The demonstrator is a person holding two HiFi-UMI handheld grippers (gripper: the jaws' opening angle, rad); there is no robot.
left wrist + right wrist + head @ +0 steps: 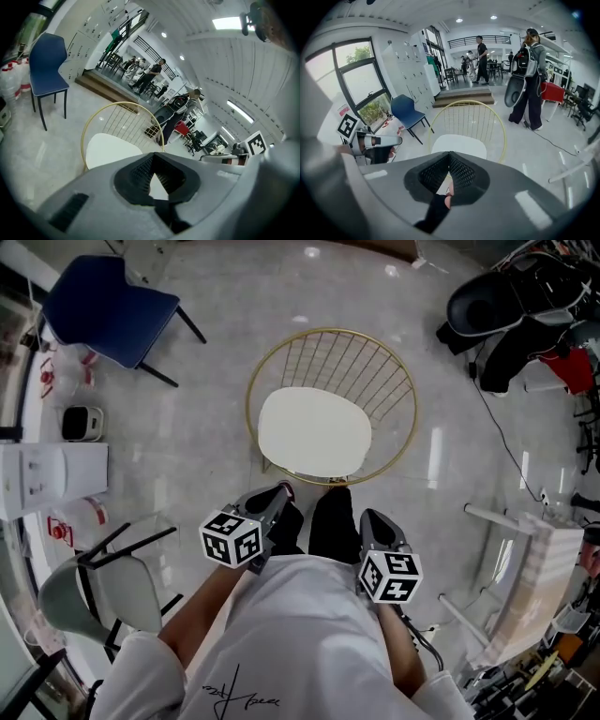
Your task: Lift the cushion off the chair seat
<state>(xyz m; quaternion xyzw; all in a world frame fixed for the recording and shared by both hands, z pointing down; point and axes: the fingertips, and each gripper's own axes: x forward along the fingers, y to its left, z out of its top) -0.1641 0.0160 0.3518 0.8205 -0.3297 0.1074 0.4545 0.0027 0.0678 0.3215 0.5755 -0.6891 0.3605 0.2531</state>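
Two pairs of jaws pressed together, empty — left gripper (280,491) and right gripper (372,519) — cushion (314,432) lies just ahead on the chair (251,390); left nearer.

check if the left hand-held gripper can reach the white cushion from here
Probably yes: nothing stands between the left hand-held gripper and the white cushion on the gold wire chair. Its jaws are shut, so they must open first.
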